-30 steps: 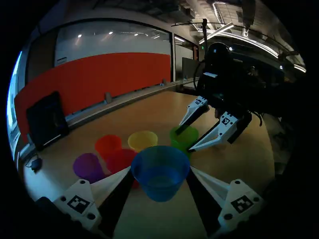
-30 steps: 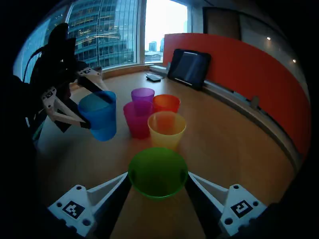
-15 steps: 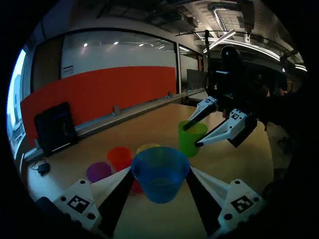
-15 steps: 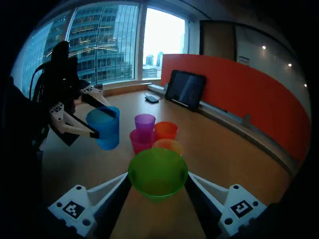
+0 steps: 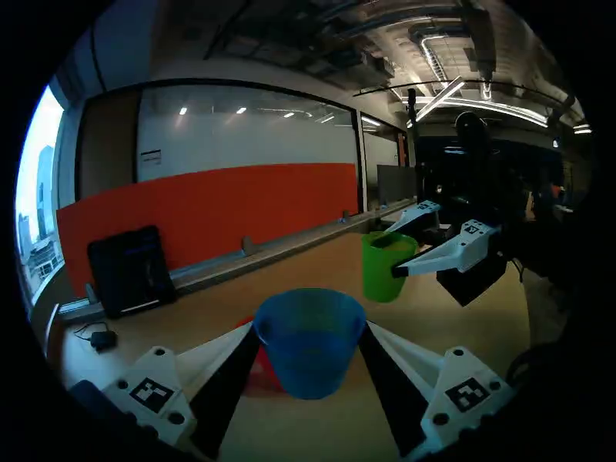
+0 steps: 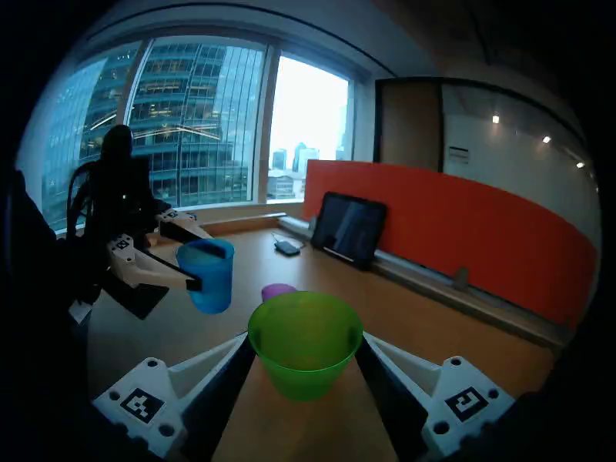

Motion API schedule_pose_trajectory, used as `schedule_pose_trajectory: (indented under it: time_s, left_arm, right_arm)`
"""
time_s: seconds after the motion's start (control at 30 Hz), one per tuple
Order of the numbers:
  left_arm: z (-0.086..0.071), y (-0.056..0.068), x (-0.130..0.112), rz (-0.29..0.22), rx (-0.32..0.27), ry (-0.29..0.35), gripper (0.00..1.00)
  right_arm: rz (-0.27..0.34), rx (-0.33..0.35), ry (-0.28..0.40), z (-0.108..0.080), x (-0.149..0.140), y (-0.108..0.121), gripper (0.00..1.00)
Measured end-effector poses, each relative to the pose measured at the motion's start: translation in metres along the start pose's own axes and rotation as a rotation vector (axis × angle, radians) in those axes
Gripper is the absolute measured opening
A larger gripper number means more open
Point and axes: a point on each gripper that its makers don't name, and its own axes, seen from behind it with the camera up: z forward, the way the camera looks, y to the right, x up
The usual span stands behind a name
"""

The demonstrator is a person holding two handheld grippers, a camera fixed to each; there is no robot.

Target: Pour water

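In the left gripper view, the left gripper (image 5: 308, 333) pinches the blue cup (image 5: 309, 346) between its two white fingers (image 5: 206, 360), one pressing on each side of the cup wall. The cup stands upright, nearer the camera than the tablet (image 5: 131, 269) and to its right. Its inside is dark, so I cannot tell how much water it holds. A red cup (image 5: 260, 373) peeks out behind the left finger, on the table (image 5: 308, 258). Well to the right of the tablet, the right gripper (image 5: 387, 254) grips the green cup (image 5: 381, 279). That cup is upright, with one finger at its far rim and the other along its near side.

In the right gripper view, the right gripper (image 6: 306, 337) clamps the green cup (image 6: 306, 350) between its fingers. The cup is upright and nothing shows inside it. Left of the tablet (image 6: 350, 229), the left gripper (image 6: 199, 263) carries the blue cup (image 6: 206, 276) upright, held out level by a dark-clad person (image 6: 115, 192). The rim of a purple cup (image 6: 277, 292) shows on the table (image 6: 431, 323), between the blue cup and the tablet.
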Motion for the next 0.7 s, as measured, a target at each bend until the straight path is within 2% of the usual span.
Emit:
schedule_pose_trajectory:
  time_s: [0.33,0.7]
  left_arm:
    - [-0.011,-0.014,0.033,0.011,0.037,0.071,0.87]
    - [-0.015,-0.019,0.059,0.006,0.044,0.123,0.87]
  right_arm:
    - [0.015,-0.023,0.115,-0.005,0.043,0.002,0.91]
    - [0.000,-0.027,0.148,-0.007,0.063,-0.002,0.91]
